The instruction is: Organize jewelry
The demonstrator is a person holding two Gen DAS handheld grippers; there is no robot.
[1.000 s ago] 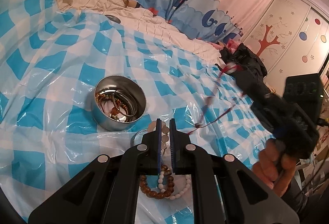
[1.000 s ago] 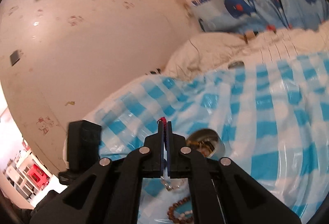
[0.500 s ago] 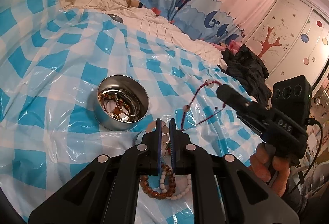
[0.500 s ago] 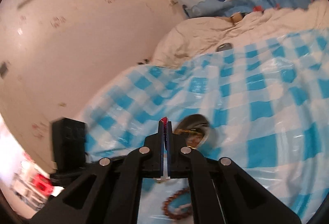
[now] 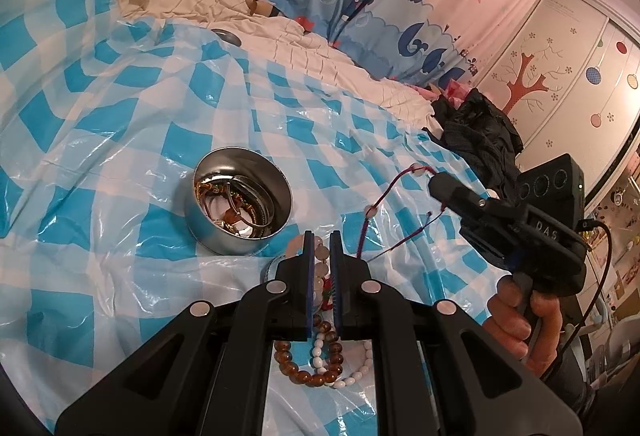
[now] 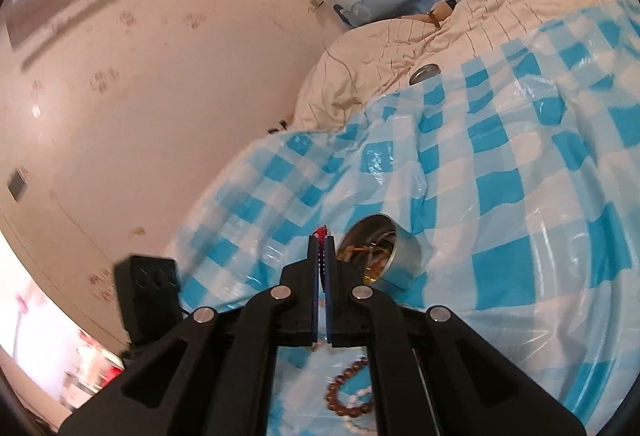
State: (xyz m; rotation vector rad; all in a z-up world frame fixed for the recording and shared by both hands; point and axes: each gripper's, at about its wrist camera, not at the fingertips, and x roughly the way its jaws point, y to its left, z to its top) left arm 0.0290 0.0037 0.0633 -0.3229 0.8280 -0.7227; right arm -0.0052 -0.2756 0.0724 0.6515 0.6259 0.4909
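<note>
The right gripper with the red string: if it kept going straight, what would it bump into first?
Probably the checked sheet, just left of the steel bowl. The right gripper aims beside the bowl rather than into it, though depth is unclear.

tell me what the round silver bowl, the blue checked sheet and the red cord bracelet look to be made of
Round silver bowl: likely polished stainless steel, its wall mirrors the checks. Blue checked sheet: thin glossy plastic film, judging by crinkles and bright glare. Red cord bracelet: seemingly braided thread with pale beads, stone or plastic I cannot tell; the right gripper pinches its cord.
</note>
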